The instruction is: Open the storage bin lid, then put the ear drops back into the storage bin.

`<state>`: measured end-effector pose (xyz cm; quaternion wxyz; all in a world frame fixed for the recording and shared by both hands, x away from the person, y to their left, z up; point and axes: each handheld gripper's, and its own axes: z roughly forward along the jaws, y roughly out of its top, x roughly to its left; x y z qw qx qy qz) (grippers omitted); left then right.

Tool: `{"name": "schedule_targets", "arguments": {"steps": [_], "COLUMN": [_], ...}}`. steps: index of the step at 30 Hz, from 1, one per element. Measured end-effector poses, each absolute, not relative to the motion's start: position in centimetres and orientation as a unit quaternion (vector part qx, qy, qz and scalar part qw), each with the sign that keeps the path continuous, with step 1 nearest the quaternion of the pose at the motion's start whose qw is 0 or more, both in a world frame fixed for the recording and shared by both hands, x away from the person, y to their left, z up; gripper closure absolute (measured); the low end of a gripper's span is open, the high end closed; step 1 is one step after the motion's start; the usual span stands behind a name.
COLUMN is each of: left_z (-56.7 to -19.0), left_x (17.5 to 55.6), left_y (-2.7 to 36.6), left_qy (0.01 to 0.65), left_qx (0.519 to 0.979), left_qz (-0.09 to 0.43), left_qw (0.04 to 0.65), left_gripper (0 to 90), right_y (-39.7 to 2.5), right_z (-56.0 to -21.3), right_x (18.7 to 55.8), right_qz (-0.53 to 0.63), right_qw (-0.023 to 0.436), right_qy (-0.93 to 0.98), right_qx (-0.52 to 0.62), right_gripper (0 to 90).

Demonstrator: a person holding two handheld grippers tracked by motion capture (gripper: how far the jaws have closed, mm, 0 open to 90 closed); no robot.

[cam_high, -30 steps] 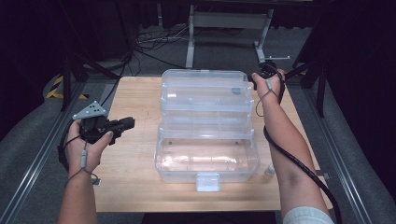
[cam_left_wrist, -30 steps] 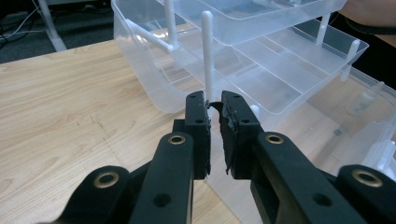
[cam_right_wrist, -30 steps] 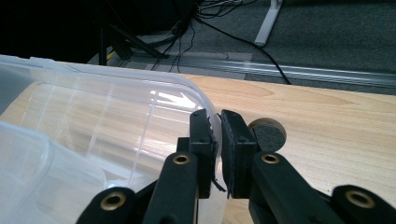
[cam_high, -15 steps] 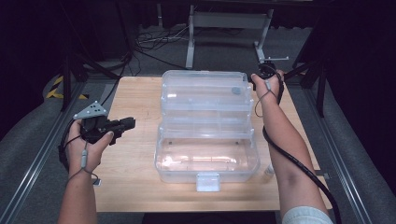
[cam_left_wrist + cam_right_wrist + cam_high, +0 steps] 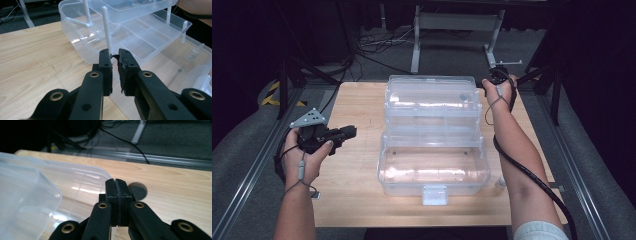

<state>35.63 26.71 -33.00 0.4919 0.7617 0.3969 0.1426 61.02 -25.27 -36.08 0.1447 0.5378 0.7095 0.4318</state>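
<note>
A: Where are the grippers?

B: The right gripper point(image 5: 498, 76) is clenched, jaws pressed flat together with nothing between them, at the far right corner of the clear plastic toolbox point(image 5: 432, 135). The left gripper point(image 5: 343, 132) hovers off the box's left side, its jaws a narrow slit apart and empty.

A: Anything changed in the last second?

B: Hardly. Both hands have kept their places, and the box sits folded open mid-tabletop as before, trays stepped back toward the far edge. I'd judge that a pause, not progress.

A: Hand poses?

B: Right forearm stretched along the right edge, wrist bent inward. Left hand point(image 5: 304, 155) low near the left edge, pointing right.
</note>
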Motion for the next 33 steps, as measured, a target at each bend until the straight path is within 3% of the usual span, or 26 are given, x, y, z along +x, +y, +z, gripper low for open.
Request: {"name": "schedule_targets", "arguments": {"steps": [7, 15, 33], "left_z": [-33.0, -32.8, -32.5], "left_x": [35.7, 36.2, 36.8], "left_y": [26.6, 26.3, 25.7], "left_qy": [0.394, 0.389, 0.381], "left_qx": [0.764, 0.764, 0.768], "left_qz": [0.142, 0.140, 0.135], "left_qw": [0.492, 0.495, 0.497], "left_gripper": [81.3, 80.8, 79.3], "right_y": [-26.0, -26.7, -29.6], "right_z": [-35.2, -33.1, -28.3], "right_x": [60.5, 58.7, 51.6], "right_qz": [0.437, 0.457, 0.478], "right_qw": [0.153, 0.170, 0.195], "right_qy": [0.706, 0.705, 0.728], "right_qx": [0.536, 0.515, 0.452], "right_gripper": [89.9, 82.8, 75.9]}}
